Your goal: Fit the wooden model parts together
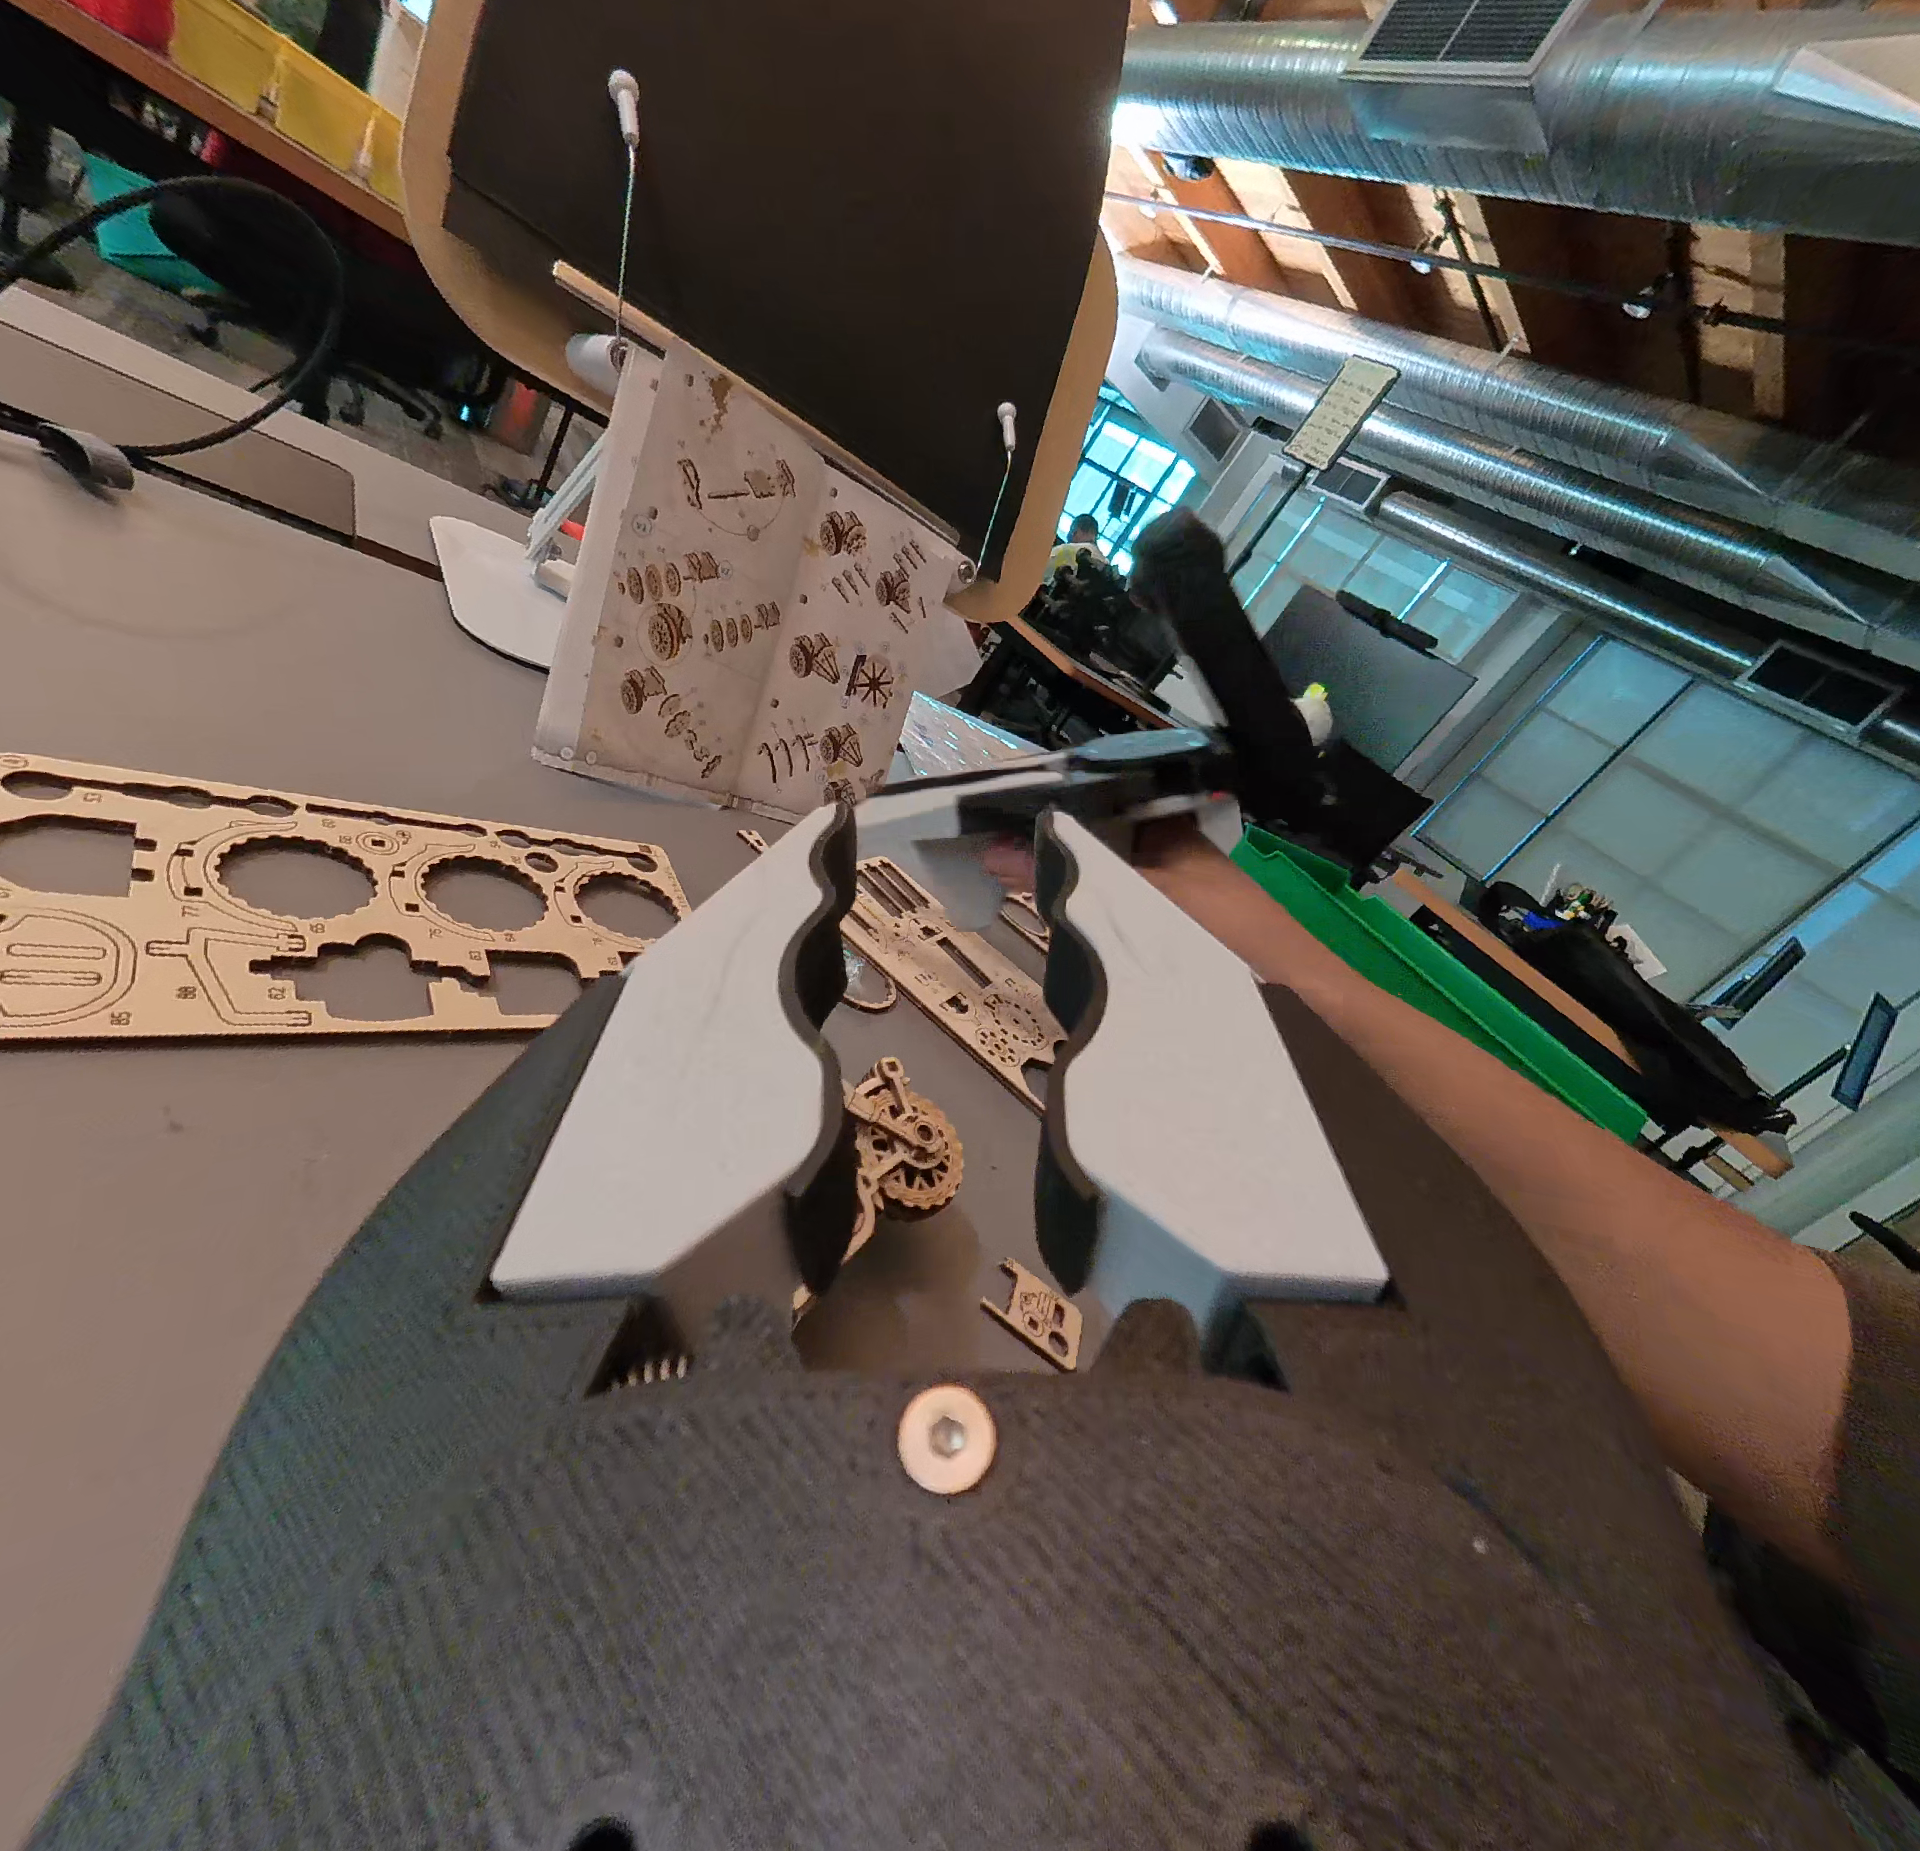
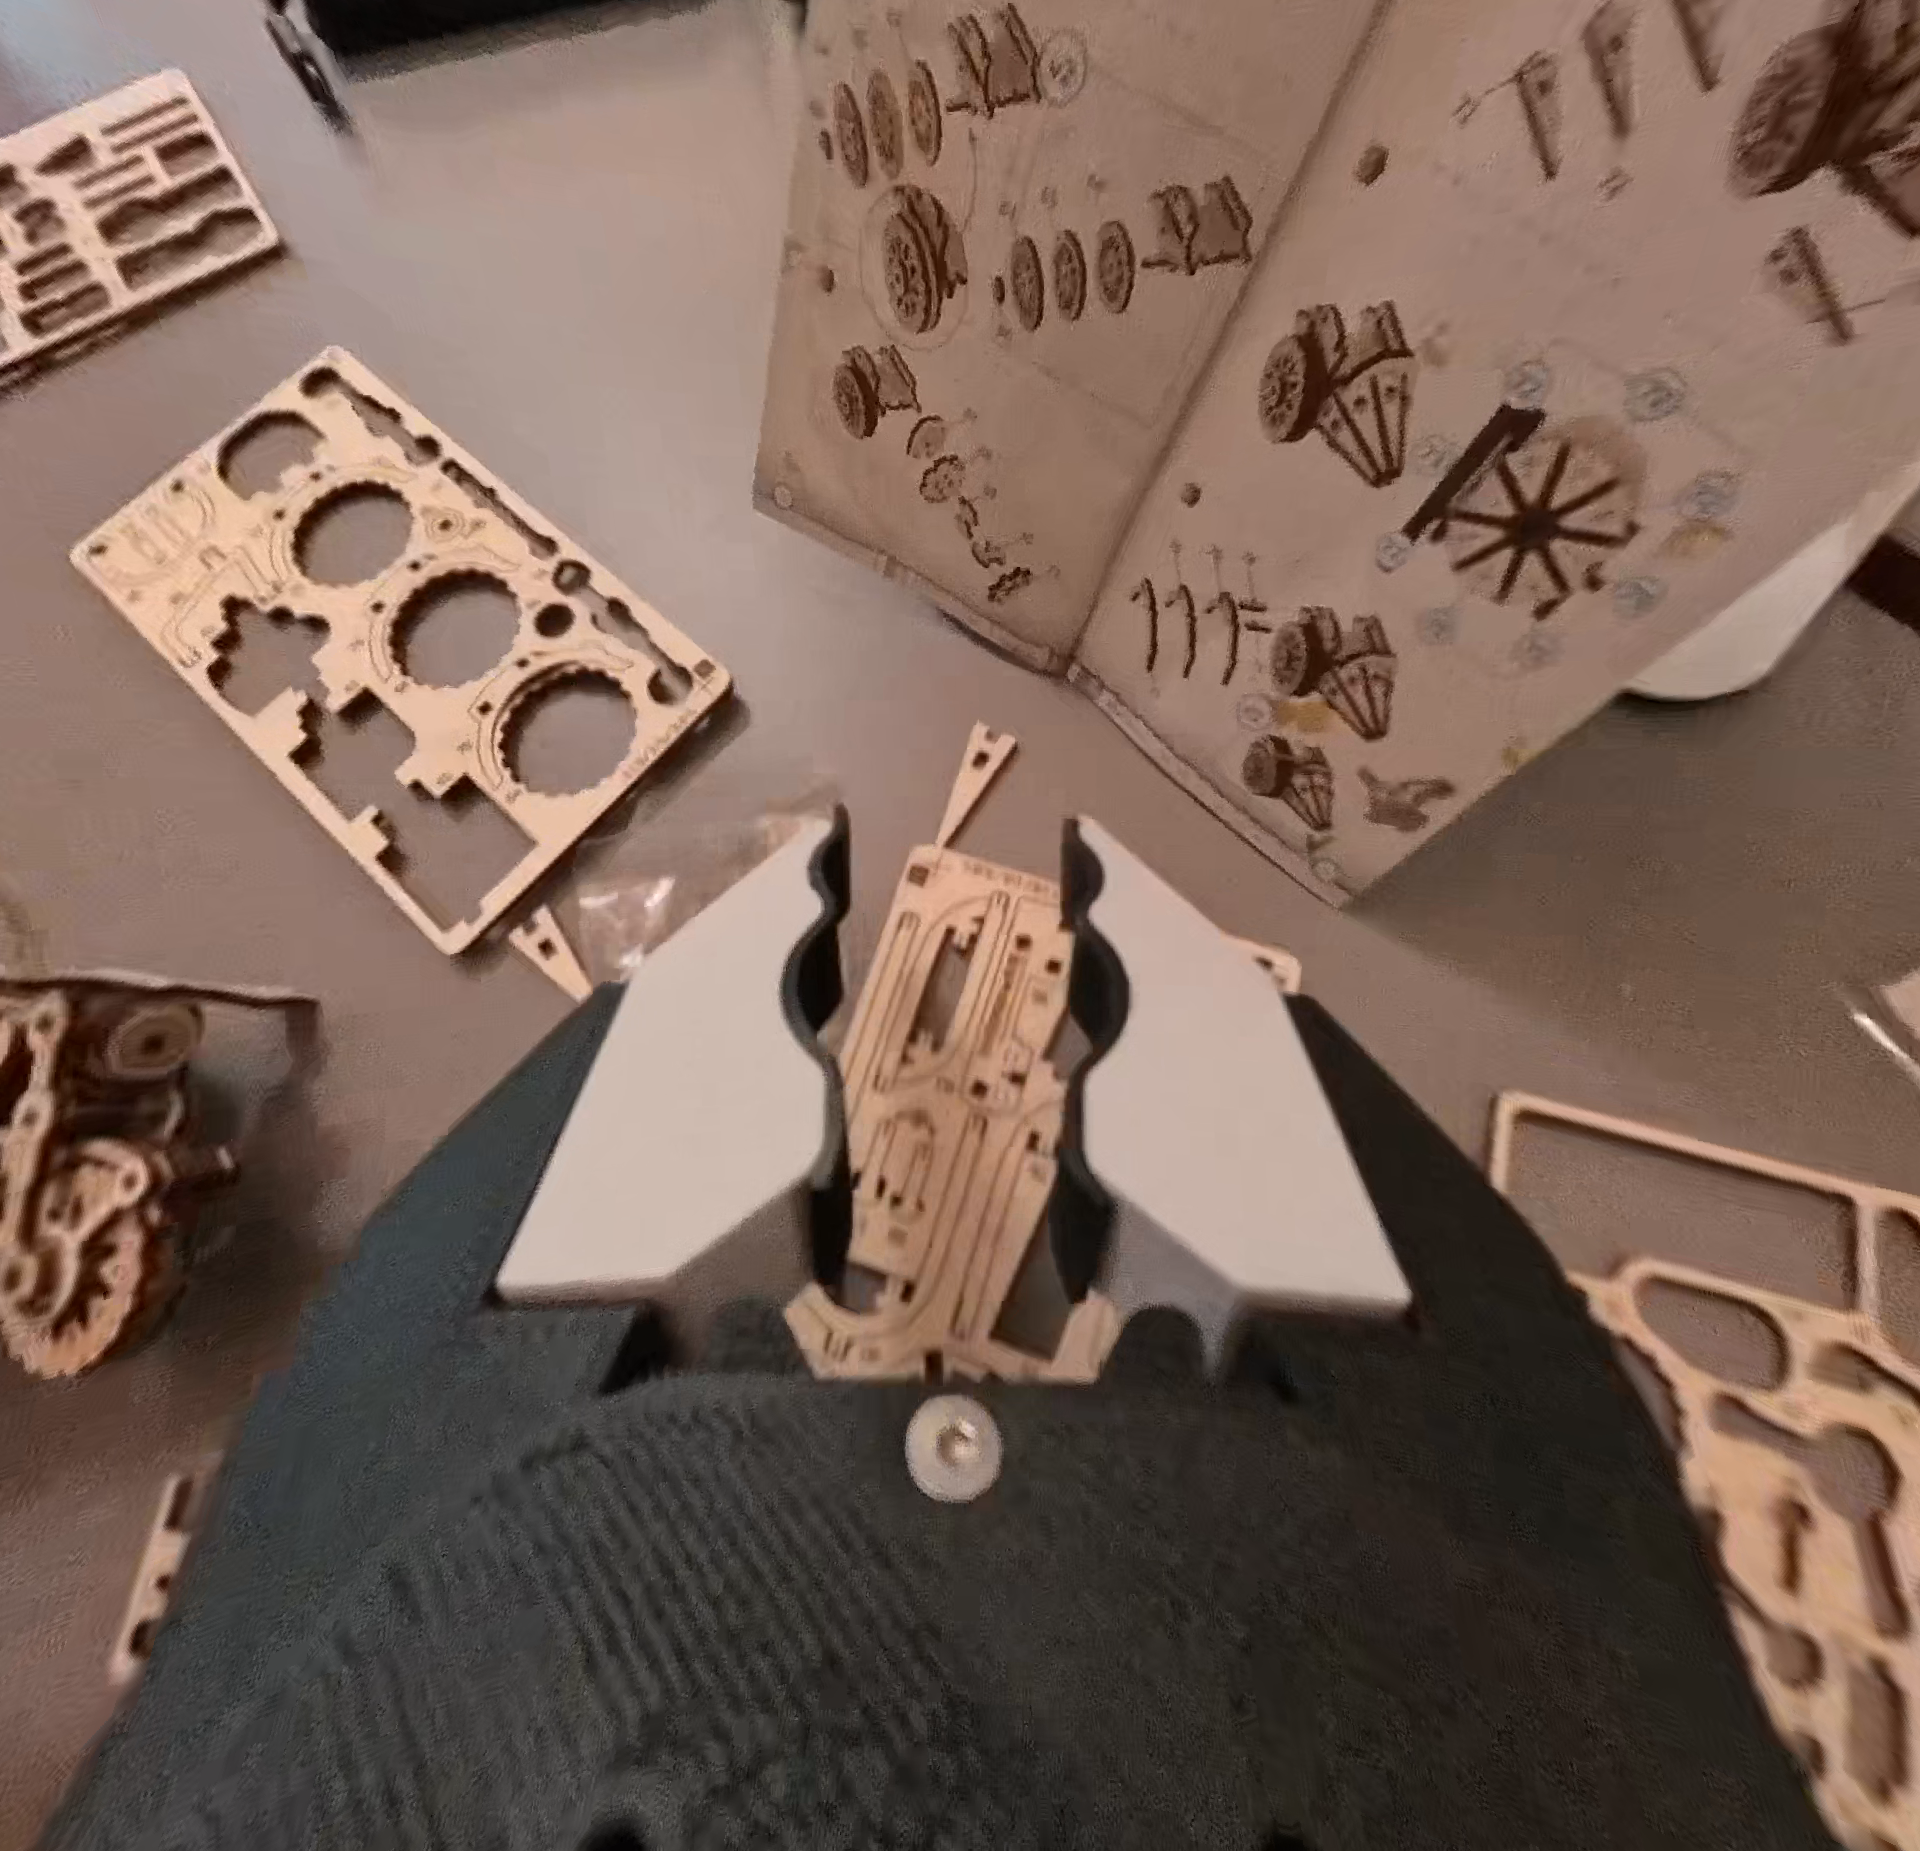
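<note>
Left wrist view: the left claw (image 1: pixel 940 1032) is spread wide and holds nothing. Under it, on the counter (image 1: pixel 260 1230), sits the half-built model (image 1: pixel 902 1141), with a small loose part (image 1: pixel 1039 1318) near it. So some building looks done, but more is left.

Right wrist view: the right claw (image 2: pixel 951 1053) pinches a thin wooden sheet (image 2: pixel 961 1095). Its long side points far, away from the claw. Many parts are still in the sheet.

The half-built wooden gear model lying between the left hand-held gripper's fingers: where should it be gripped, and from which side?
Probably across the flat side frames of the half-built wooden gear model, coming straight down from above. It lies on the grey table, and the open left hand-held gripper already straddles it. The toothed wheels look rounder and likelier to turn under pressure.
</note>
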`<state>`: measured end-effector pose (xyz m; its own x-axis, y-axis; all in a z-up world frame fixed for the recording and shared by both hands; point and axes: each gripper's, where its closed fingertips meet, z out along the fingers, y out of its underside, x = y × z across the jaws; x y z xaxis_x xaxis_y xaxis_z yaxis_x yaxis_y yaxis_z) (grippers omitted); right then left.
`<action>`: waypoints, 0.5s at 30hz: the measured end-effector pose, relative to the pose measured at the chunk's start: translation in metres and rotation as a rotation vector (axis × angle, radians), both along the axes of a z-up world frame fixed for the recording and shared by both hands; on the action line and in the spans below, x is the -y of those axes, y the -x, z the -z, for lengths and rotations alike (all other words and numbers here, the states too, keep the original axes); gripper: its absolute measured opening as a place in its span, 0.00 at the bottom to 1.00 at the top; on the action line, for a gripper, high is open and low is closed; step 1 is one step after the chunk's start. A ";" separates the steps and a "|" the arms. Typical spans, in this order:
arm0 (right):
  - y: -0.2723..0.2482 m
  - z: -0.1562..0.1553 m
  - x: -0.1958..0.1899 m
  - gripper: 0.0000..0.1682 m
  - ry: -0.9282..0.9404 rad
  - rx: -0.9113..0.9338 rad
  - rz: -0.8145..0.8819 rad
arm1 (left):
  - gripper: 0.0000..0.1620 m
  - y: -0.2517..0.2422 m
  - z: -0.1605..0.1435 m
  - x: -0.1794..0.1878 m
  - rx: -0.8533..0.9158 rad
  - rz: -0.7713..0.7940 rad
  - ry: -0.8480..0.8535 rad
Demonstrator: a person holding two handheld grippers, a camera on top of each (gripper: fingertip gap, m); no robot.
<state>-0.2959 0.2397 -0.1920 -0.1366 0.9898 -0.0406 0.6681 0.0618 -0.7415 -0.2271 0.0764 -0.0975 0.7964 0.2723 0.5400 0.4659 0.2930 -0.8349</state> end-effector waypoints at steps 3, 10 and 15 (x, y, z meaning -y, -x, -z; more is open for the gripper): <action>0.019 0.017 0.000 0.21 0.017 0.052 0.014 | 0.19 0.002 0.002 0.002 -0.019 -0.009 0.012; 0.025 0.027 0.004 0.04 -0.046 0.076 -0.052 | 0.18 0.008 0.006 0.007 -0.020 -0.013 0.008; -0.008 -0.051 0.015 0.04 0.051 -0.199 -0.109 | 0.18 0.001 0.000 0.006 -0.070 -0.004 0.006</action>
<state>-0.2882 0.2251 -0.1414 -0.2525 0.9662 -0.0513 0.4999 0.0849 -0.8619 -0.2277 0.0703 -0.0972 0.8314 0.2782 0.4811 0.4049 0.2896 -0.8673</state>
